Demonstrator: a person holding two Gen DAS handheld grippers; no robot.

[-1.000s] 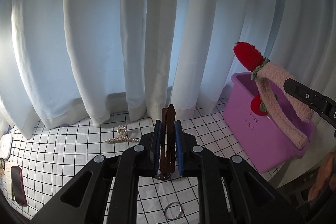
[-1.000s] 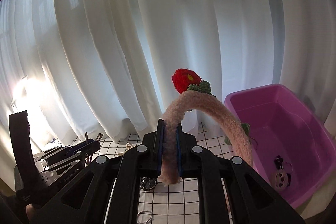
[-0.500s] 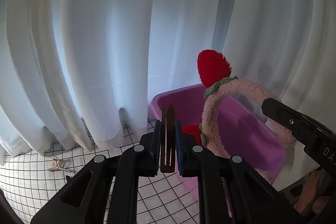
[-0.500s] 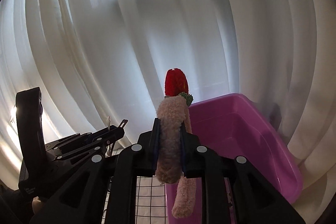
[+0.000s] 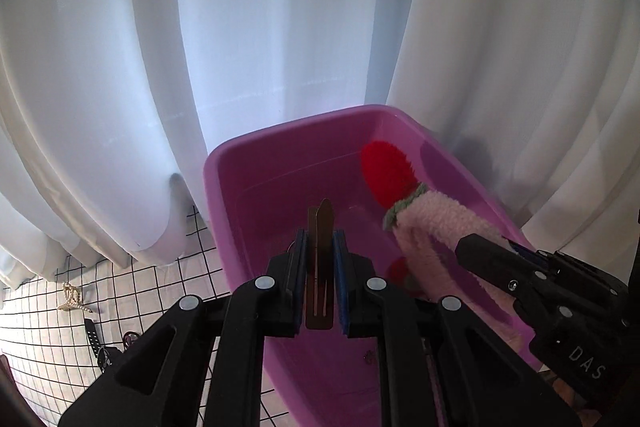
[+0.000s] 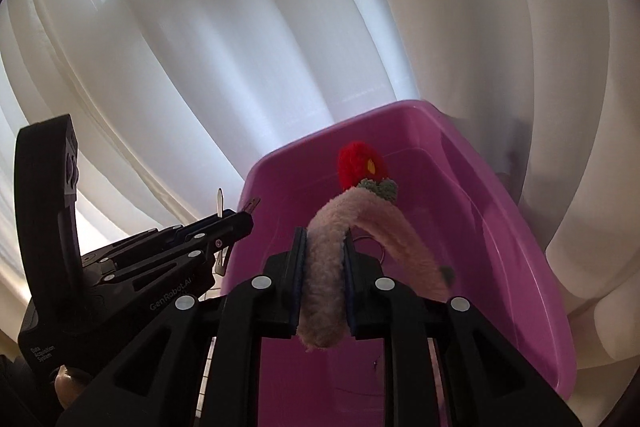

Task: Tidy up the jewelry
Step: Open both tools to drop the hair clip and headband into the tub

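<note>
left gripper marked "genrobot.ai" clamps hair clip; right gripper pinches headband.

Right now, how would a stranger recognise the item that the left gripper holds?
Find the purple plastic bin before the white curtain. Above its near end, the left gripper pinches a flat brown metal hair clip, thin and pointed, unlike the fluffy pink headband beside it.
</note>
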